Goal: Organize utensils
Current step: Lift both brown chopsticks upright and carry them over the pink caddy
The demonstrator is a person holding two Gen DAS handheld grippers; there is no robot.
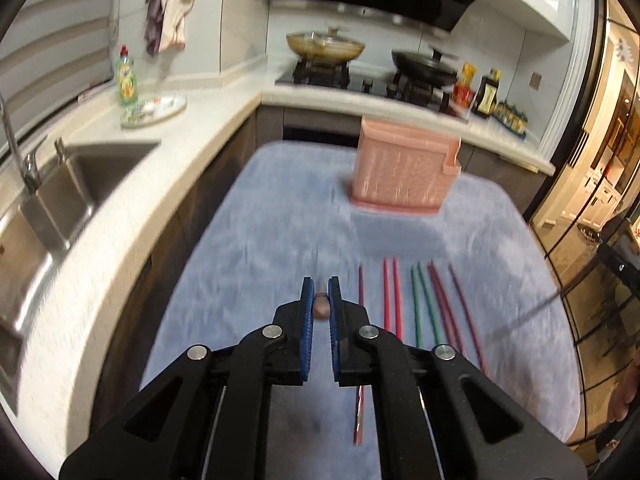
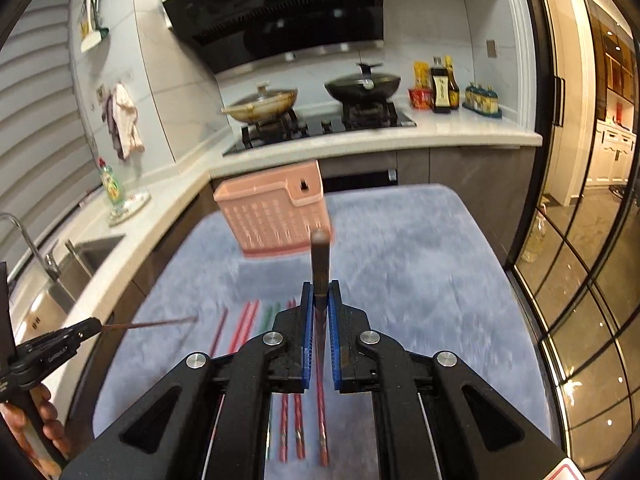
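A person working two hand-held grippers lifts chopsticks off a blue-grey cloth [image 1: 280, 208] in a home kitchen. The left gripper [image 1: 321, 292] is clamped on a dark chopstick [image 2: 160, 323], seen end-on in its own camera and running out to the right in the other view. The right gripper [image 2: 320, 296] pinches a brown chopstick [image 2: 320, 256], whose blunt end points ahead and upward. The pink slotted holder [image 2: 276, 216] stands upright at the cloth's far edge, ahead of both grippers; from the right gripper it lies slightly left, and that chopstick's long axis already aims near it, so the right hand looks better placed. The remaining chopsticks [image 1: 420, 304], red, green and maroon, lie side by side on the cloth below. Motion blur smears the holder's slots, and its open top and compartments cannot be made out.
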